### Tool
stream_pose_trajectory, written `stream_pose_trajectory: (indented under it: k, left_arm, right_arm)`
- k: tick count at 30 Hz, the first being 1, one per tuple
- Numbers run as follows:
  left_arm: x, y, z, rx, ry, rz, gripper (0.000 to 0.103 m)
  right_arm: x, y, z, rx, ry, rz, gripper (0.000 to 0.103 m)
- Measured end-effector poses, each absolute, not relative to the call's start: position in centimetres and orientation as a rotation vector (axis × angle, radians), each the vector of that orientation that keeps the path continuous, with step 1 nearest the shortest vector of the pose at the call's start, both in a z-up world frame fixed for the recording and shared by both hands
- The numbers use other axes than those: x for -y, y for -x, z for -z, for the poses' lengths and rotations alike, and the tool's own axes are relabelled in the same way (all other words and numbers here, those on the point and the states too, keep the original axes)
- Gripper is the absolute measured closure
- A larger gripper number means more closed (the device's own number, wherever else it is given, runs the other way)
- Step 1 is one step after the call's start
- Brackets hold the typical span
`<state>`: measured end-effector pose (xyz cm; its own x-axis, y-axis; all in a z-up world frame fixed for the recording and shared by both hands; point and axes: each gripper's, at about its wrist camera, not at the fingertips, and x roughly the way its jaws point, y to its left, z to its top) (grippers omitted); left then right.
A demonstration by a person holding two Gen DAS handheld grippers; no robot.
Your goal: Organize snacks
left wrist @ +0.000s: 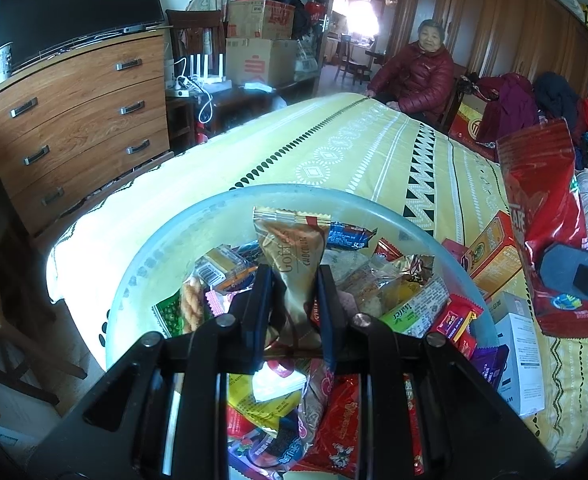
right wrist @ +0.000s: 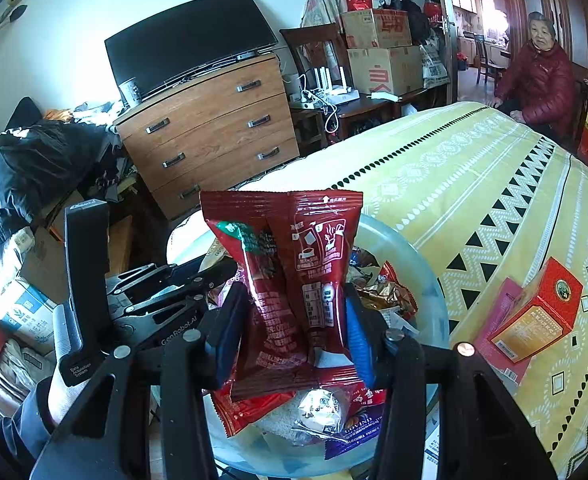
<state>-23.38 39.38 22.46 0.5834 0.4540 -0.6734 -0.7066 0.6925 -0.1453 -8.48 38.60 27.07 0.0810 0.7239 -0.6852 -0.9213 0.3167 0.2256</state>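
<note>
A beige wafer packet (left wrist: pixel 294 280) and a red pouch (right wrist: pixel 294 280) stand upright over the snack-filled bowl (left wrist: pixel 141 264).

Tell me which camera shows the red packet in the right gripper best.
The right wrist view: the red packet fills the centre, pinched in the right gripper. The left wrist view shows the red packet only at its right edge.

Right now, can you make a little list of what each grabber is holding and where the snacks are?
left gripper: shut on beige chocolate packet
right gripper: shut on red packet
bowl: clear, full of mixed snacks, on the yellow bedspread
orange box: lying on the bedspread beside the bowl
</note>
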Motion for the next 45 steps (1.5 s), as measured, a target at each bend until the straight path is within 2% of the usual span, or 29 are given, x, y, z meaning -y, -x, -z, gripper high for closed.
stream_pose_trajectory:
  k: [6,8,9,11,13,14,19,21,24,26,30,33,36,42,45]
  left_arm:
    - [-39.6,23.1,-22.3,-0.654,0.427,-0.712,0.080]
    - [-39.8,22.9,-22.2,-0.658,0.429,-0.719,0.078]
    - [-39.8,22.9,-22.2,-0.662,0.428,-0.729,0.075]
    - [-39.8,22.9,-22.2,-0.665,0.424,-0.741,0.046]
    - [-39.7,23.1,-22.2,-0.656,0.418,-0.758,0.028]
    - [-39.7,23.2,-22.3,-0.655,0.420,-0.761,0.024]
    - [-38.8,23.5,-23.4,-0.635,0.410,-0.774,0.023]
    - [-36.9,23.4,-25.1,-0.593,0.369,-0.753,0.023]
    - [-30.3,21.7,-28.4,-0.526,0.249,-0.617,0.019]
    - [-25.5,20.4,-29.8,-0.489,0.194,-0.495,0.009]
    - [-14.0,17.2,-30.4,-0.463,0.112,-0.207,0.000]
    - [-6.5,13.9,-27.7,-0.526,0.056,-0.018,0.000]
    - [-1.3,9.2,-21.8,-0.672,0.029,0.083,0.000]
    - [0.5,1.3,-10.0,-0.962,0.072,0.021,0.000]
    - [0.8,-0.4,-6.0,-1.009,0.078,-0.056,0.000]
  right_arm:
    - [-38.9,8.5,-26.9,-0.813,0.296,-1.263,0.052]
    - [-39.1,8.4,-26.8,-0.816,0.296,-1.263,0.050]
    - [-39.1,8.3,-26.7,-0.818,0.297,-1.265,0.045]
    - [-39.3,8.2,-26.5,-0.822,0.301,-1.255,0.040]
    - [-39.3,8.0,-26.4,-0.831,0.289,-1.255,0.037]
    - [-39.2,7.9,-26.5,-0.833,0.284,-1.254,0.037]
    - [-35.9,7.5,-27.6,-0.791,0.202,-1.248,0.036]
    - [-32.5,7.5,-28.4,-0.732,0.154,-1.229,0.035]
    - [-24.8,7.4,-28.6,-0.638,0.121,-1.099,0.021]
    - [-18.7,7.3,-28.0,-0.580,0.114,-0.972,0.017]
    - [-5.7,6.4,-24.0,-0.583,0.106,-0.672,0.012]
    - [1.9,5.0,-18.9,-0.721,0.106,-0.494,0.012]
    - [7.8,3.9,-13.5,-0.855,0.047,-0.389,0.012]
    - [11.9,0.7,-6.0,-1.018,0.003,-0.331,0.012]
    - [12.0,-1.5,-3.7,-1.054,0.027,-0.341,0.012]
